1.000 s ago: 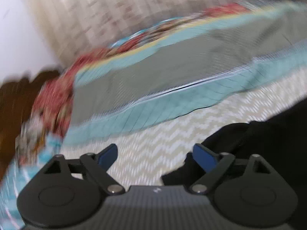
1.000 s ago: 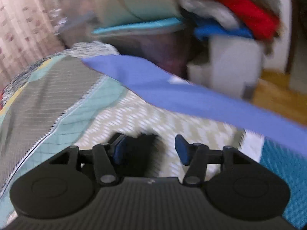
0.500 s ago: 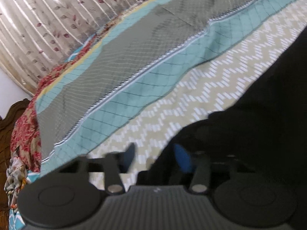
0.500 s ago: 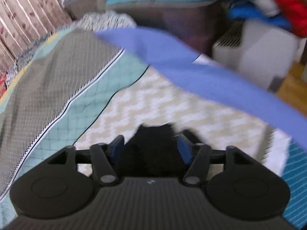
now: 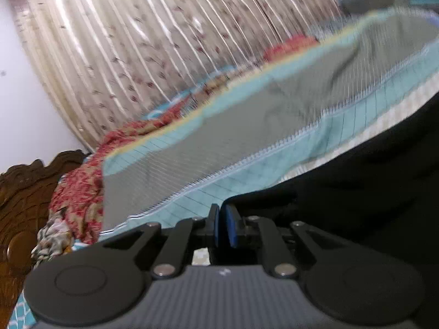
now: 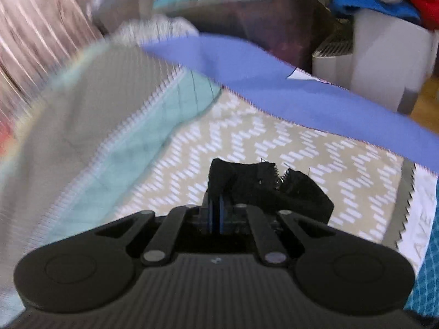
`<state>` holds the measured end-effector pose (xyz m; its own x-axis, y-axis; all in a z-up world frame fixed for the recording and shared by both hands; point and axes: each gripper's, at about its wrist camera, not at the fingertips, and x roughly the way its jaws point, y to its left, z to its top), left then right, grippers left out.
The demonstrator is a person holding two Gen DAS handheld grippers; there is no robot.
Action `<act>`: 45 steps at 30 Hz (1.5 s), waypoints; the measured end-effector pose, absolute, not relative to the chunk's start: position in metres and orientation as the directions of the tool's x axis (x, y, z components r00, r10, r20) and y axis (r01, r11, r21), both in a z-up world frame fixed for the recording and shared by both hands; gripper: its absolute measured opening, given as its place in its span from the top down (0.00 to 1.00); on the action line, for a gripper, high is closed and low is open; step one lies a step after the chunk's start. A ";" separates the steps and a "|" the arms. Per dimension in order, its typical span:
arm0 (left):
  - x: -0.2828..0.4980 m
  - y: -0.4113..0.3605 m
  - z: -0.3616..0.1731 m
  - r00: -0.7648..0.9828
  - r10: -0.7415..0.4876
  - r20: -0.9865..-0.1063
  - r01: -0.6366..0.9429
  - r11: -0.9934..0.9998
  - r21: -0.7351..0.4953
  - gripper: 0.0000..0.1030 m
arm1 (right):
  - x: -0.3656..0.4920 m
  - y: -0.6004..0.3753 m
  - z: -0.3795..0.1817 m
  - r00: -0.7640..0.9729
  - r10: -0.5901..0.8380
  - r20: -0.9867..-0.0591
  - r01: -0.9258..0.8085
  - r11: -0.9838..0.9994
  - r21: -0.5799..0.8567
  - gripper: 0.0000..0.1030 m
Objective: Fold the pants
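left gripper (image 5: pixel 222 224): jaws pinched shut on an edge of the black pants (image 5: pixel 356 192), cloth spreading to its right | right gripper (image 6: pixel 216 211): jaws clamped on a bunched corner of the pants (image 6: pixel 263 189), zipper teeth showing | pants lie on the bedspread (image 6: pixel 274 142) | curtain (image 5: pixel 164 41) and headboard (image 5: pixel 27 186) behind

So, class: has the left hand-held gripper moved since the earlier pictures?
Yes. The left hand-held gripper has tipped upward: the curtain now fills far more of its view, and it has shut on the black pants.
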<state>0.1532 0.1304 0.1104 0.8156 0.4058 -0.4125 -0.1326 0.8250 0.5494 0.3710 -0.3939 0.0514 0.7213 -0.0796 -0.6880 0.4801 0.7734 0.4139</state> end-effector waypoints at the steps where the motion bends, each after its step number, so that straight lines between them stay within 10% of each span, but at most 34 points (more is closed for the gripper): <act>1: 0.136 0.128 0.120 0.826 0.400 -0.396 -0.145 0.831 0.537 0.92 | 0.357 -0.400 0.059 0.746 -0.054 -0.663 0.458 0.765 0.453 0.93; 9: 0.011 0.118 0.144 0.841 0.383 -0.381 -0.206 0.879 0.430 0.93 | 0.203 -0.452 0.084 0.839 0.037 -0.542 0.366 0.700 0.613 0.94; 16: -0.071 0.107 0.115 0.774 0.385 -0.503 -0.215 0.907 0.362 0.97 | 0.133 -0.477 0.007 0.727 0.019 -0.686 0.541 0.600 0.589 0.92; 22: -0.102 0.116 0.107 0.721 0.363 -0.590 -0.225 0.928 0.297 0.89 | 0.119 -0.470 -0.008 0.743 0.014 -0.669 0.570 0.512 0.643 0.64; 28: -0.100 0.176 0.133 0.706 0.282 -0.650 -0.363 0.932 0.010 0.44 | 0.101 -0.442 0.022 0.802 -0.112 -0.587 0.493 0.678 0.545 0.55; 32: -0.076 0.214 0.125 0.692 0.131 -0.710 -0.414 0.878 -0.241 0.16 | 0.103 -0.386 0.042 0.850 0.123 -0.511 0.184 0.840 0.510 0.55; 40: -0.003 0.255 0.073 0.630 0.006 -0.777 -0.480 0.790 -0.383 0.17 | 0.033 -0.170 0.081 0.506 0.647 -0.569 -0.667 0.713 0.217 0.51; 45: 0.011 0.254 0.060 0.636 -0.040 -0.771 -0.473 0.769 -0.430 0.63 | 0.012 -0.054 0.065 0.319 0.721 -0.615 -0.910 0.415 0.015 0.26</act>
<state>0.0108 0.2542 0.0598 0.6361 -0.0402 -0.7705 -0.4727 0.7689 -0.4304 0.0123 -0.0541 0.0655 0.3194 0.7211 -0.6148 -0.9096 0.4153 0.0146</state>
